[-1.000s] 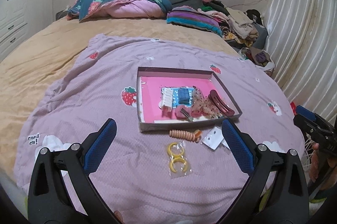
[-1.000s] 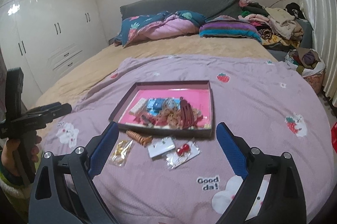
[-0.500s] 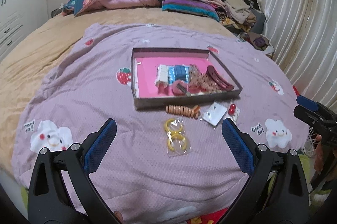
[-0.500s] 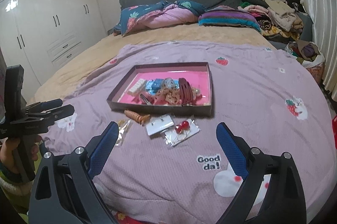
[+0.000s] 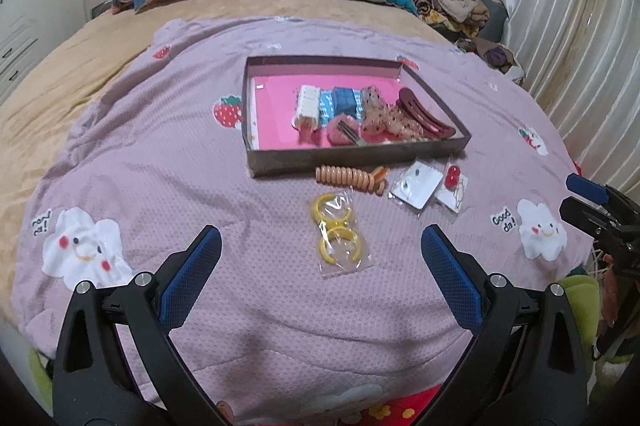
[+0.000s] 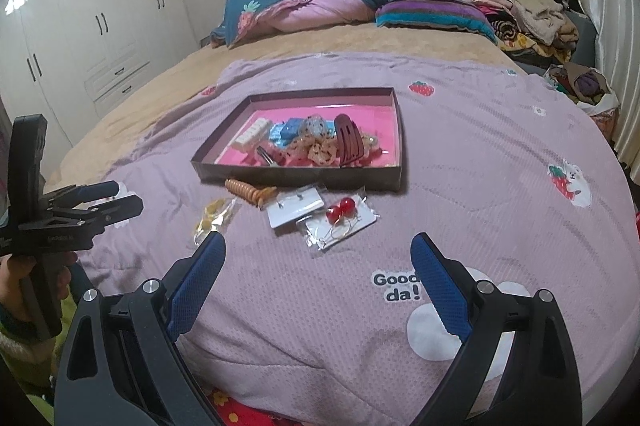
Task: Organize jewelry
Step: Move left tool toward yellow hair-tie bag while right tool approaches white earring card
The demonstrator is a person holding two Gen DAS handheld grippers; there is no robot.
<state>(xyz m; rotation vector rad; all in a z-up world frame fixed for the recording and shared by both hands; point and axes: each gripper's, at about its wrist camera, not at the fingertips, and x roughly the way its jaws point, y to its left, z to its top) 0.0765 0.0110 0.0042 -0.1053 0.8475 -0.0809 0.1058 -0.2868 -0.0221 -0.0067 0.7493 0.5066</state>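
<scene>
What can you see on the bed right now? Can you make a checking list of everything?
Surface: purple blanket with strawberry and cloud prints, spread over a tan bed.
Job's things: shallow box with pink floor holds hair clips and accessories. Outside, in front of it: orange spiral clip, bagged yellow hoops, white earring card, bagged red ball earrings.
Clutter: clothes pile and bedding at the headboard.
Grippers: left gripper open, empty; right gripper open, empty; both above the blanket's near edge.
Cables: one thin cord on the far wall.
Surroundings: white wardrobe, pale curtain.
</scene>
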